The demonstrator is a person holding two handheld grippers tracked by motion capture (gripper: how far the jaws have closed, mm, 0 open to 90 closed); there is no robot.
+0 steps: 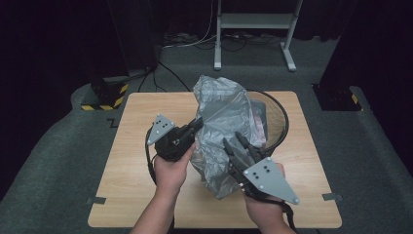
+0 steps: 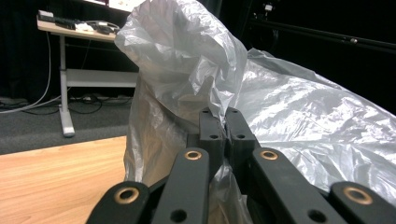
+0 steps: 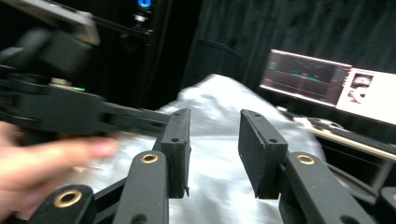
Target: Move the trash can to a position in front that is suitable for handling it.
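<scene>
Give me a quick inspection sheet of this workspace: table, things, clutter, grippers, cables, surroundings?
Surface: wooden table, bare around the work.
Job's things: grey plastic bag held up over a black wire basket.
Clutter: nothing seen.
Grippers: left gripper has its fingers closed on a fold of the bag; right gripper is open, fingers apart beside the bag.
Cables: black cable loops from the left gripper; floor cables behind the table.
Surroundings: dark curtains, white desk frame, lit monitor.
</scene>
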